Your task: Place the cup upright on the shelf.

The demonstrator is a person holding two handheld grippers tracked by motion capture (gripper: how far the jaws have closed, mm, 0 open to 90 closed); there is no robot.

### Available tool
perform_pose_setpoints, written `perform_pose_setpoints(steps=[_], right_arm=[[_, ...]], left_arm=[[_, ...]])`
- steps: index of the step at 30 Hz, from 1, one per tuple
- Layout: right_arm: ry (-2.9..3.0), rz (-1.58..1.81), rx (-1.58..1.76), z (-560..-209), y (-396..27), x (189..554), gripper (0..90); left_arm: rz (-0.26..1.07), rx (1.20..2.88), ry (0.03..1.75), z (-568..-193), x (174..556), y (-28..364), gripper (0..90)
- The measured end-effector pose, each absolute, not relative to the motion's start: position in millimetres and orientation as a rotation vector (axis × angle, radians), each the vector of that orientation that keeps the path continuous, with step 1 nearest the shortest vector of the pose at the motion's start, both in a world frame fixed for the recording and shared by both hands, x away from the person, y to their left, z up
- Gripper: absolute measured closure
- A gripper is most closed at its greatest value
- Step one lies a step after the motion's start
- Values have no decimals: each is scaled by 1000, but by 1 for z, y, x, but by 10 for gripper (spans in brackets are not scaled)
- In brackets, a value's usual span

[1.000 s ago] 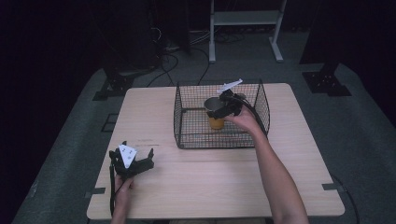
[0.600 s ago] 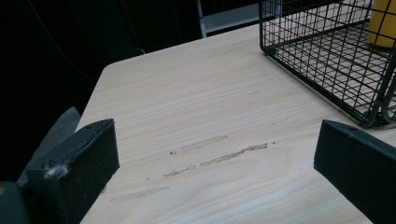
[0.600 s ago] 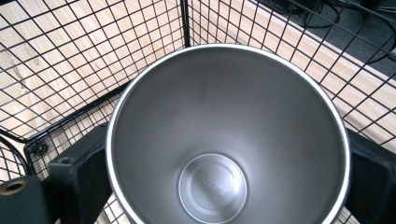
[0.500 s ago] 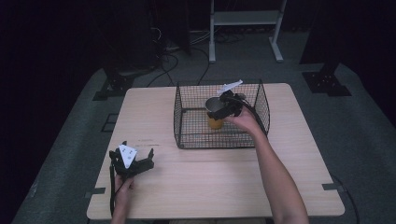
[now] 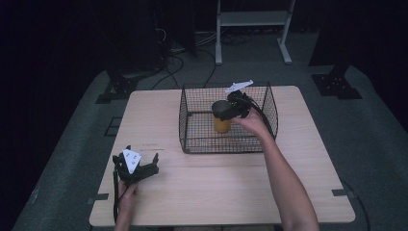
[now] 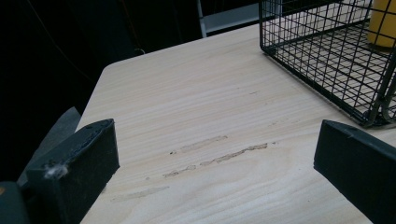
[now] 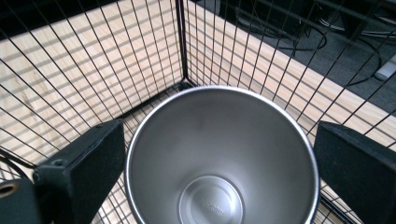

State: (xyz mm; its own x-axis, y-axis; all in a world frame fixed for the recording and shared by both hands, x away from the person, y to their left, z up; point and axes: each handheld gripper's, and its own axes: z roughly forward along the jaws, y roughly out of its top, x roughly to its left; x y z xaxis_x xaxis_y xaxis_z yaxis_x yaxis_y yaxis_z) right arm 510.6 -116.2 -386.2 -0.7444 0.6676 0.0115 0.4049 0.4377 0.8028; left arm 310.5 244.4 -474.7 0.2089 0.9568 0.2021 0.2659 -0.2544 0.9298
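A yellow cup (image 5: 222, 124) with a steel inside (image 7: 219, 163) stands upright in the black wire basket (image 5: 192, 144) at the table's far middle. My right gripper (image 5: 227, 109) reaches into the basket from the right and sits over the cup's rim. One jaw is on each side of the rim and both touch it. My left gripper (image 5: 136, 166) rests low at the table's front left, open, with bare wood (image 6: 210, 154) between its jaws. From there the basket's near corner (image 6: 373, 119) and the cup (image 6: 383, 23) show at the upper right.
The light wooden table (image 5: 216, 192) has faint scuff marks (image 6: 219, 156) in front of the left gripper. Beyond its far edge are a dark floor, cables (image 5: 192, 43) and a white metal stand (image 5: 252, 19). Basket walls (image 7: 140, 56) close in around the right gripper.
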Motion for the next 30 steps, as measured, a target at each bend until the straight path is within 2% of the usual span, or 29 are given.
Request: perform_pose_setpoints(steps=[21, 30], right_arm=[[2314, 1342, 935, -355, -133, 498, 30], [2324, 1416, 907, -348, -147, 472, 33]], left_arm=[[1089, 1687, 1169, -475, 312, 244, 0], [1087, 1687, 1160, -475, 311, 244, 0]])
